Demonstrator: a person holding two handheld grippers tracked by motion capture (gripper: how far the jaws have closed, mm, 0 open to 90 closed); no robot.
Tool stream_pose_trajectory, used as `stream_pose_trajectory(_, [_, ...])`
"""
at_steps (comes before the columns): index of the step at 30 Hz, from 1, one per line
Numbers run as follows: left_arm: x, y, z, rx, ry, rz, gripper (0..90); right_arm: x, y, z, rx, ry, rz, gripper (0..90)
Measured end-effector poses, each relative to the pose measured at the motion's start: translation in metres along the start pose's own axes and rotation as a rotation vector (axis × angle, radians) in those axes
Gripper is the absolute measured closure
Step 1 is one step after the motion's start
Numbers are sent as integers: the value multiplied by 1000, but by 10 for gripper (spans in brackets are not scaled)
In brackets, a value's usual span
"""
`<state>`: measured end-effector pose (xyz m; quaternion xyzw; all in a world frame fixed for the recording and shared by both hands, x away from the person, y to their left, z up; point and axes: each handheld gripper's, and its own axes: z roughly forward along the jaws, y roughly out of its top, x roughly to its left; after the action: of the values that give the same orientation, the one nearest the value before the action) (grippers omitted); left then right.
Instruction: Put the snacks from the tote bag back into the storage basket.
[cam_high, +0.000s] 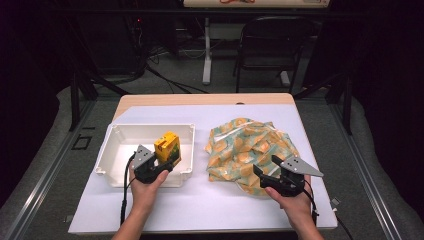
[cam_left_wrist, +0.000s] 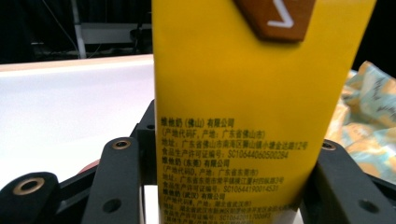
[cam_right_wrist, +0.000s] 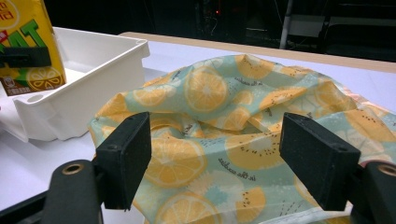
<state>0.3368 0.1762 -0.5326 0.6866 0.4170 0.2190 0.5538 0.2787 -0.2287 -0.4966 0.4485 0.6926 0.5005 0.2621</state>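
A yellow drink carton (cam_high: 167, 145) stands upright inside the right part of a white plastic bin (cam_high: 115, 145). My left gripper (cam_high: 167, 160) reaches over the bin's front wall and is shut on it. In the left gripper view the carton (cam_left_wrist: 243, 107), printed with small text, sits between the two jaws of that gripper (cam_left_wrist: 233, 186). A crumpled cloth with a lemon-slice print (cam_high: 245, 145) lies right of the bin. My right gripper (cam_high: 266, 166) is open at the cloth's near edge, and in its own view the gripper (cam_right_wrist: 222, 158) has cloth (cam_right_wrist: 210, 98) showing between the spread jaws.
A white sheet (cam_high: 200, 205) covers the tabletop, with a bare wooden strip (cam_high: 200, 99) at the far edge. A dark folding chair (cam_high: 270, 45) and a white desk leg (cam_high: 206, 50) stand beyond the table. Black frame posts flank both sides.
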Motion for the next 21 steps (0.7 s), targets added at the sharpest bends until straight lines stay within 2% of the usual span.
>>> stream_pose_trajectory(9, [0,-6,10,74,-3,6,514,-1,-1,0,4,0,0,248])
stream_pose_trajectory(15, [1,-9,14,127,30,-11,514,-2,-1,0,4,-2,-2,251])
stream_pose_trajectory(21, [4,-9,16,157,61,-38,515,-2,-1,1,4,-4,-1,254])
